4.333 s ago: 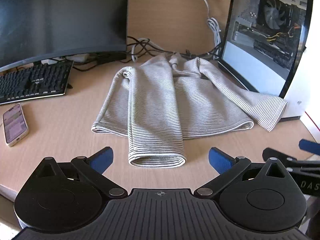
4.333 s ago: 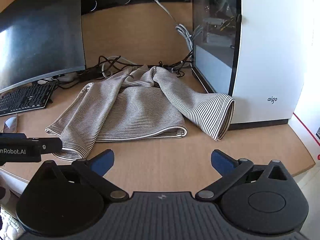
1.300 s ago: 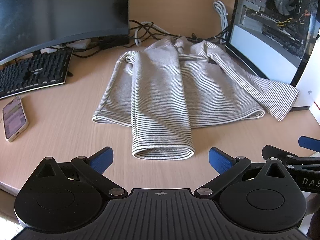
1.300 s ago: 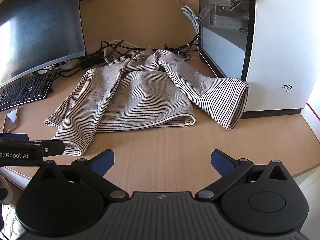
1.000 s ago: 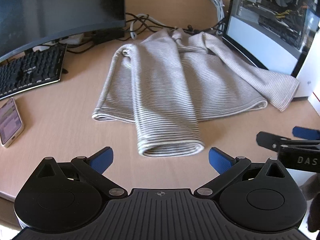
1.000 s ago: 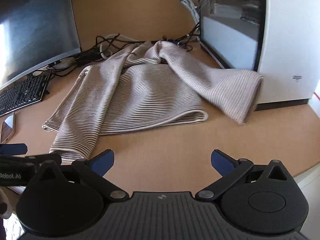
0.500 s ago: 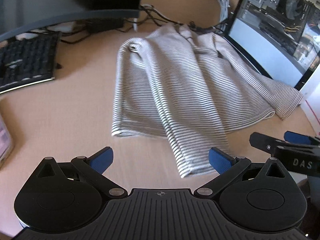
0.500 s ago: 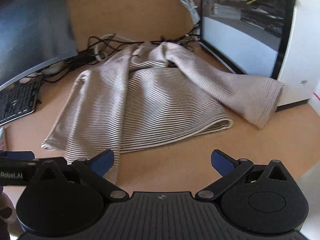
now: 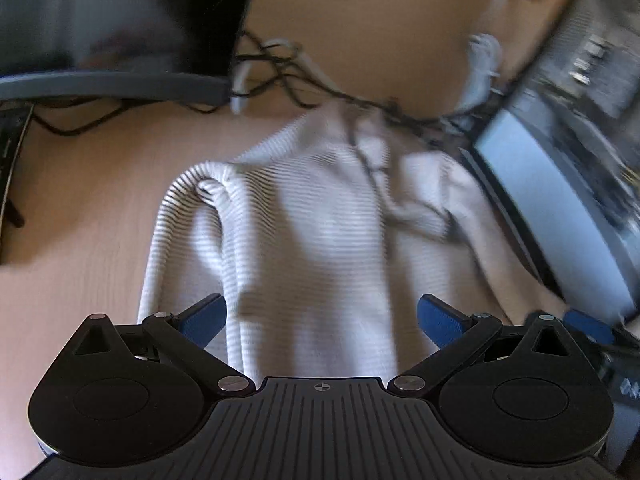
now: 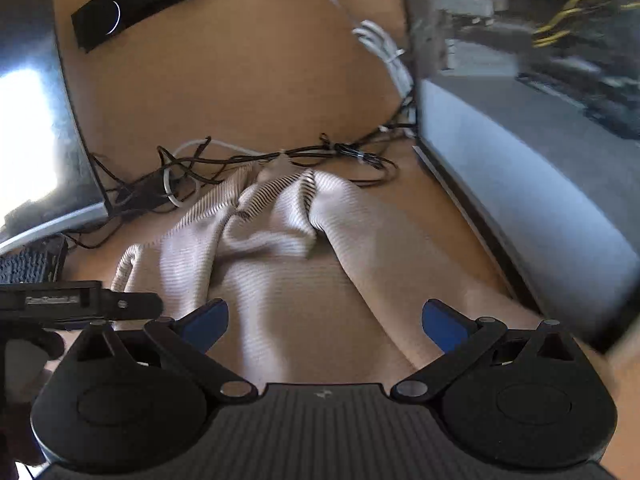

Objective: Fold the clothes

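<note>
A grey-and-white striped top [image 9: 320,232] lies spread on the wooden desk [image 9: 88,208], its neck toward the back wall and one sleeve folded over its left side. My left gripper [image 9: 322,318] hangs open above the lower middle of the garment, fabric showing between its blue pads. The same striped top [image 10: 288,264] fills the right wrist view, where my right gripper [image 10: 325,322] is open over the body and right sleeve. Both views are motion-blurred. The left gripper's tip [image 10: 80,304] pokes in at the left of the right wrist view.
A dark curved monitor [image 9: 112,24] stands at the back left, with a keyboard [image 10: 28,264] below it. Tangled cables [image 10: 256,160] lie behind the garment. A glass-sided computer case [image 10: 532,160] stands close on the right. A wooden wall panel [image 9: 360,32] closes the back.
Both grippers have swept forward from the desk's front edge to directly above the top, which now fills the lower part of both views. The garment itself has not moved.
</note>
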The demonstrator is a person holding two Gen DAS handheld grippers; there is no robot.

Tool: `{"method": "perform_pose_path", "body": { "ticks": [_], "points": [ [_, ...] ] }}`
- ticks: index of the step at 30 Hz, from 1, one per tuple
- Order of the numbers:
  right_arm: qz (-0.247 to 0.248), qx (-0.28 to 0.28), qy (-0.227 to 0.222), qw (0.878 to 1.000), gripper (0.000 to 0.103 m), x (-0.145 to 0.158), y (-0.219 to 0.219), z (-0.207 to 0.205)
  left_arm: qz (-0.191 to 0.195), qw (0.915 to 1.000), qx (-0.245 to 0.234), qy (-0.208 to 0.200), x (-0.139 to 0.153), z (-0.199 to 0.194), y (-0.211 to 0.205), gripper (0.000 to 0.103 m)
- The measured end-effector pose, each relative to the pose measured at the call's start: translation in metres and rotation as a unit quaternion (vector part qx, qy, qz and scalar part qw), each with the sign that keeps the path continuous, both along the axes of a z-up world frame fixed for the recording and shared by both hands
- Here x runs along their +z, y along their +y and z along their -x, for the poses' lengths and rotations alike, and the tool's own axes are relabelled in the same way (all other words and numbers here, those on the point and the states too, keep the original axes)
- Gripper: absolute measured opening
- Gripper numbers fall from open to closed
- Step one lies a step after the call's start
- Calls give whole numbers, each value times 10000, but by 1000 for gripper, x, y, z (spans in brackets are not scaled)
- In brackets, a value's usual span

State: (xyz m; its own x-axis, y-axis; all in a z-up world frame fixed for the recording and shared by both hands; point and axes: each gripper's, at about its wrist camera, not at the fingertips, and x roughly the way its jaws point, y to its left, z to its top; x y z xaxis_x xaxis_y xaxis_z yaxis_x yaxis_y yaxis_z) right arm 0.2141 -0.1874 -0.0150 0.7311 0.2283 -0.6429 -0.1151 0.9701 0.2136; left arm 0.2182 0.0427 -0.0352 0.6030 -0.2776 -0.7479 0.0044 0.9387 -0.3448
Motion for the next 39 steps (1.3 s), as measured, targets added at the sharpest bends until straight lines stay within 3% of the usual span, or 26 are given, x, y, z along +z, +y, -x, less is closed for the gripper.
{"method": "perform_pose_path", "body": {
  "ticks": [3,7,10,13,18,21,22,24,26,29,32,34,36,39],
  "points": [
    [-329,353,104,9988,103,-12,1,-32,151,9994,190,253,-11,-20,1,103],
    [-1007,632,624,9909,103,-32,4,-62,372,9972,516,385,-18,-24,9,103],
    [-1496,586,1015,9818,103,-44,3,-68,653,9951,624,411,-20,-19,15,103],
    [-1525,693,1111,9796,103,-45,5,-61,892,9926,665,493,-20,-16,18,103],
    [-1541,946,1157,9767,103,-49,2,-37,343,9965,77,754,-15,-7,3,103],
    [-1719,913,1223,9732,103,-50,0,-20,-3,9975,-198,673,-13,9,-3,101],
    [-1785,880,1240,9721,103,-51,-1,-14,-125,9976,-292,620,-13,15,-5,97],
    [-1899,848,1262,9700,103,-52,-4,-1,-409,9969,-413,521,-11,28,-3,77],
    [-1977,850,1271,9683,103,-54,-7,13,-617,9959,-436,497,-7,42,6,45],
    [-1975,937,1252,9677,103,-55,-9,36,-396,9963,-419,637,-6,55,23,32],
    [-2090,899,1268,9655,103,-54,-14,50,159,9963,-382,760,-7,63,37,22],
    [-2068,858,1254,9665,103,-53,-15,54,412,9956,-402,742,-9,66,43,22],
    [-2006,816,1216,9687,103,-52,-13,54,574,9947,-497,700,-9,66,45,32],
    [-1906,783,1164,9716,103,-51,-9,55,957,9905,-651,738,-12,66,49,57]
  ]
}}
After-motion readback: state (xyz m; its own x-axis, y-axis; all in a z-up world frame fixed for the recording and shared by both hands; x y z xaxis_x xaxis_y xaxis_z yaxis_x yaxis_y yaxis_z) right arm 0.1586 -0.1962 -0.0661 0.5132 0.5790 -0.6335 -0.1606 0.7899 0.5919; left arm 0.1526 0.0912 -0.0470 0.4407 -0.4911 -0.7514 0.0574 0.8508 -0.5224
